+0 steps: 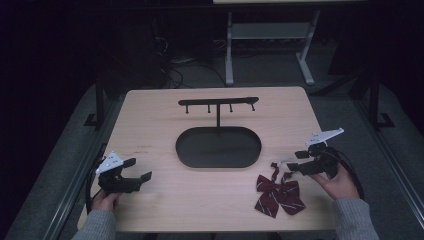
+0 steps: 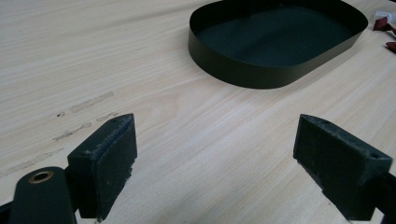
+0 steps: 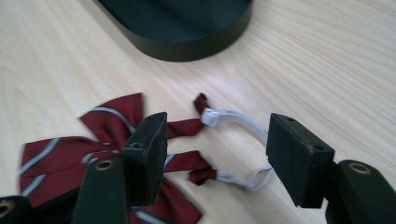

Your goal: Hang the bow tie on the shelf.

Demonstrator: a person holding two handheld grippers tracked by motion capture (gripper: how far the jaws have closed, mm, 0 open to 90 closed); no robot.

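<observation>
High view: the oval black tray (image 1: pixel 218 147) with its hook rack (image 1: pixel 218 103) stands mid-desk (image 1: pixel 150 120), the striped bow tie (image 1: pixel 278 194) beside the right gripper (image 1: pixel 296 160). Left gripper view: the left gripper (image 2: pixel 215 163) fingers (image 2: pixel 109 161) stand wide apart, holding nothing. Right gripper view: fingers (image 3: pixel 147 154) spread, empty, straddling the tie's white strap (image 3: pixel 243 122).
</observation>
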